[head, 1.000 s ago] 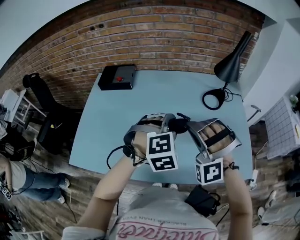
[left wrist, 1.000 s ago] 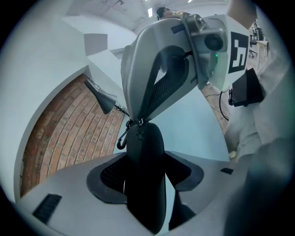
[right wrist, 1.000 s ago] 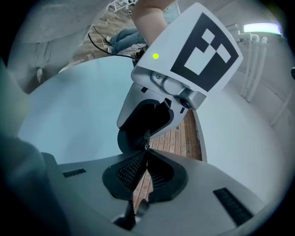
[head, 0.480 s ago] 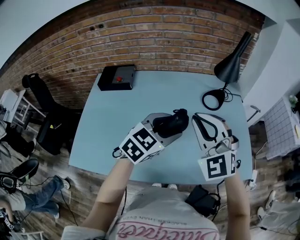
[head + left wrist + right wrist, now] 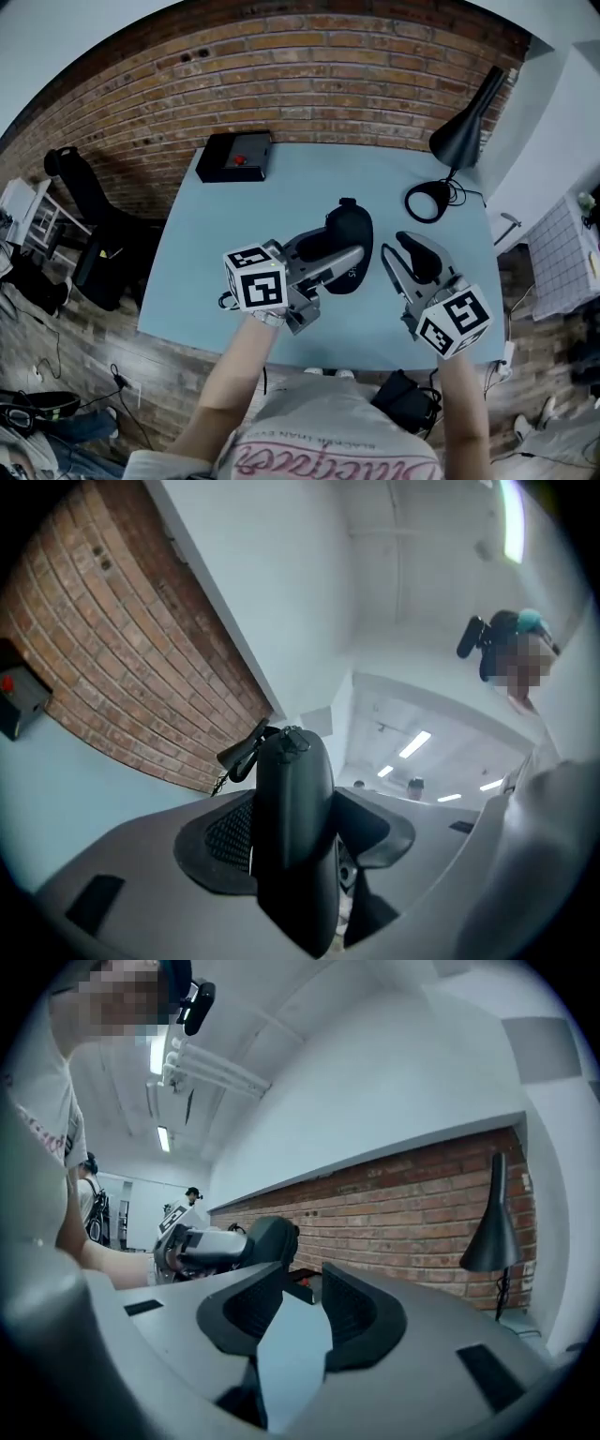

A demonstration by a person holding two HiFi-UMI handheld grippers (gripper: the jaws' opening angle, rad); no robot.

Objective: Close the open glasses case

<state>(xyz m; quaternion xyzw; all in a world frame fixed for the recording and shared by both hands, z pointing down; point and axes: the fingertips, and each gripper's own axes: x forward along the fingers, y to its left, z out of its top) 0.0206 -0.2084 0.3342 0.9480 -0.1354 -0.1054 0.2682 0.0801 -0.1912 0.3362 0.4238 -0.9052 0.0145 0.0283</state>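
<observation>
Glasses case: black, smooth hard-shell oval w/ small clip at far end. Looks shut: halves together, only a thin seam visible along one edge in left gripper view. Held up off the blue table, clamped edge-on btwn left gripper pads, long axis running along the jaws, clip end outward.

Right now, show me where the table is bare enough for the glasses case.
Bare: the table's far middle between black box and lamp base; also the left strip before the box. Crowded: near centre, around glasses case, left gripper, right gripper.
</observation>
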